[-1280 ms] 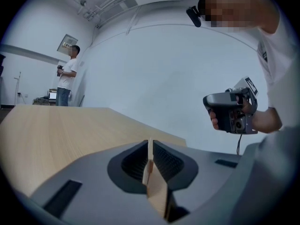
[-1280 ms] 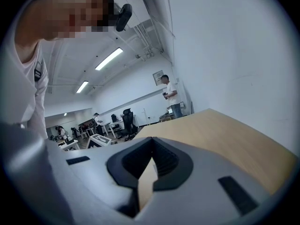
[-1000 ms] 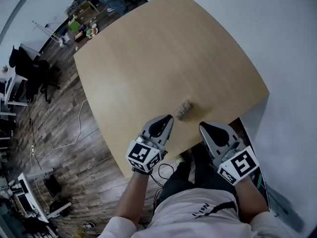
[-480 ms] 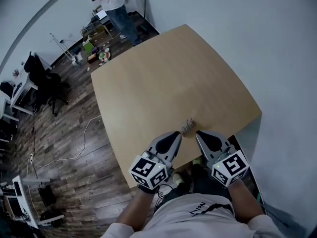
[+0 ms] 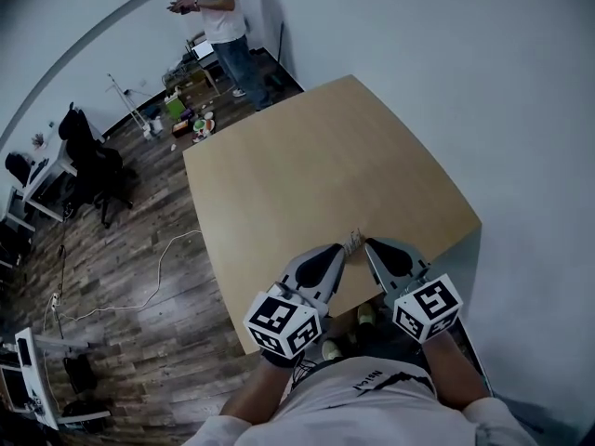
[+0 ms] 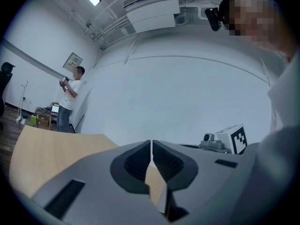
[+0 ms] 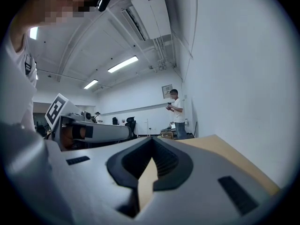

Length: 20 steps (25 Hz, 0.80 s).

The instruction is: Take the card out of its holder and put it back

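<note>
Grey plastic jaws on my left gripper are meeting at their tips, leaving only a hairline slit with nothing pinched in it; through the wider gap lower down I am seeing just tan tabletop. My right gripper is sitting the same way, jaws closed tip to tip on nothing. I am holding both grippers low over the near edge of the light wooden table, their noses angling in toward each other. The card holder is lying on the table close to that edge, between the two noses and just beside each. I cannot tell whether either nose is touching it, and it is showing too small for me to say whether the card is inside. A white wall is running along the table's right side. To the left, a pale cable is trailing across the dark plank floor, a black chair is standing farther off, and a person in a white shirt is standing beyond the table's far corner.
</note>
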Motion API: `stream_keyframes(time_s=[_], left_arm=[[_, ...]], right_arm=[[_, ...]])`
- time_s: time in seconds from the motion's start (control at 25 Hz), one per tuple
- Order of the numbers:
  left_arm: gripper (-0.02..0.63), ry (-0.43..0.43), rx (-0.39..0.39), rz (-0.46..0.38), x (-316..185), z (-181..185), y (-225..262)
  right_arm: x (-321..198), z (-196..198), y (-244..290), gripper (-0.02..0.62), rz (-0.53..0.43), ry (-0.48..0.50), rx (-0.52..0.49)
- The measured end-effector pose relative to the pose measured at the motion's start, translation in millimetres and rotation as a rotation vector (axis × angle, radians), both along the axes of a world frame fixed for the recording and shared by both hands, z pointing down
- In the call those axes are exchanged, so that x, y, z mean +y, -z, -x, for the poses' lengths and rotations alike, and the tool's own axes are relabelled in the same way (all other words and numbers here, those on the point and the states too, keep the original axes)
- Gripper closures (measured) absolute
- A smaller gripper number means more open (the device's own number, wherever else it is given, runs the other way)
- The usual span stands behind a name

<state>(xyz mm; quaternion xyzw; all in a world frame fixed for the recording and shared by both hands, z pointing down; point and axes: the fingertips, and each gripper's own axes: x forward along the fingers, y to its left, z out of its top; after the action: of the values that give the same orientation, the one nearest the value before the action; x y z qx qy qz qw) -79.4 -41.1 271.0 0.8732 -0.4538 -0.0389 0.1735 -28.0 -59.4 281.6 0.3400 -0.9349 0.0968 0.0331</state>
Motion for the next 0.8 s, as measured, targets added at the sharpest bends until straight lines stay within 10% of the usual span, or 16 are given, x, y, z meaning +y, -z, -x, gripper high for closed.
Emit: stream_keyframes(time_s=[0.8], left_arm=[[0.581,0.024,-0.006,-0.004,12.8,2.3,4.6]], right_arm=[[14.7,2.8,16.3,0.583,-0.048,0.018,0.038]])
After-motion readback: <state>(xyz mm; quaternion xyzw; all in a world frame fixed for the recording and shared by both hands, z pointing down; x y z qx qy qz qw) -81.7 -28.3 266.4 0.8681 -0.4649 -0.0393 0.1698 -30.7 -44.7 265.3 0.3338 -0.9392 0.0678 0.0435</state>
